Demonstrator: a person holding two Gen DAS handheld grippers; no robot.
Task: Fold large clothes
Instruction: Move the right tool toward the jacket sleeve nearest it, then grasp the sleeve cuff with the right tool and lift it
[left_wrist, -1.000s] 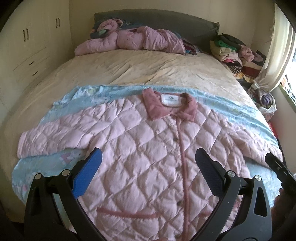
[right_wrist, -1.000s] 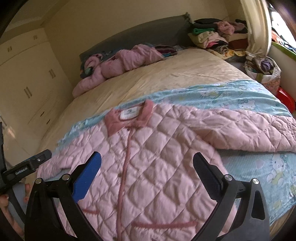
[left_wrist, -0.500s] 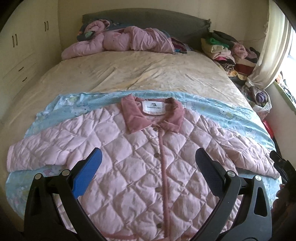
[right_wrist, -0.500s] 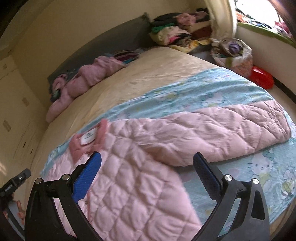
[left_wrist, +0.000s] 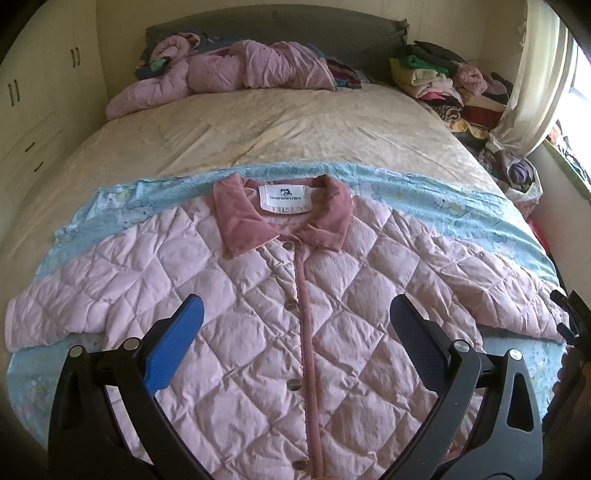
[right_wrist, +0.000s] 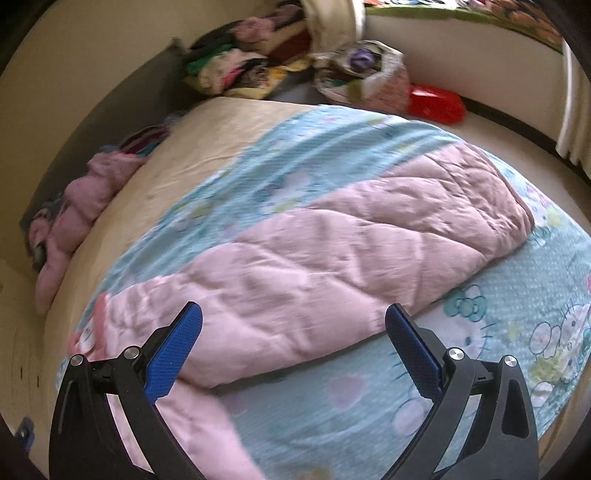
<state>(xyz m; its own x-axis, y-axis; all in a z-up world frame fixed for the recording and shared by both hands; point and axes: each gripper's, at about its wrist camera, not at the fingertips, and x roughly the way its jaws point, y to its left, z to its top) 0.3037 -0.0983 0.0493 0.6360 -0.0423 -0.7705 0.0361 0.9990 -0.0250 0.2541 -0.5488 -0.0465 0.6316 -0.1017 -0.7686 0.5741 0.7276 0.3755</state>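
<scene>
A pink quilted jacket (left_wrist: 258, 295) lies flat and buttoned on a light blue cartoon-print sheet (left_wrist: 461, 206), its darker pink collar (left_wrist: 236, 218) pointing up the bed and both sleeves spread sideways. My left gripper (left_wrist: 295, 328) hovers open above the jacket's chest, holding nothing. The right wrist view is blurred; there my right gripper (right_wrist: 293, 325) hangs open over the jacket's right sleeve (right_wrist: 369, 236), whose cuff (right_wrist: 517, 206) lies on the blue sheet (right_wrist: 498, 354). The right gripper's body shows at the far right edge of the left wrist view (left_wrist: 572, 317).
Beyond the blue sheet stretches a cream bedsheet (left_wrist: 288, 125). A heap of pink quilted clothes (left_wrist: 236, 70) rests against the grey headboard (left_wrist: 277, 26). Folded clothes (left_wrist: 443, 81) pile up at the back right by a curtain (left_wrist: 532, 81). Cupboards (left_wrist: 33, 92) stand left. A red object (right_wrist: 436, 103) sits on the floor.
The right gripper has swung rightward from the jacket's front toward its right sleeve and cuff. The left gripper has drifted left, centring on the jacket's chest. Both stayed open.
</scene>
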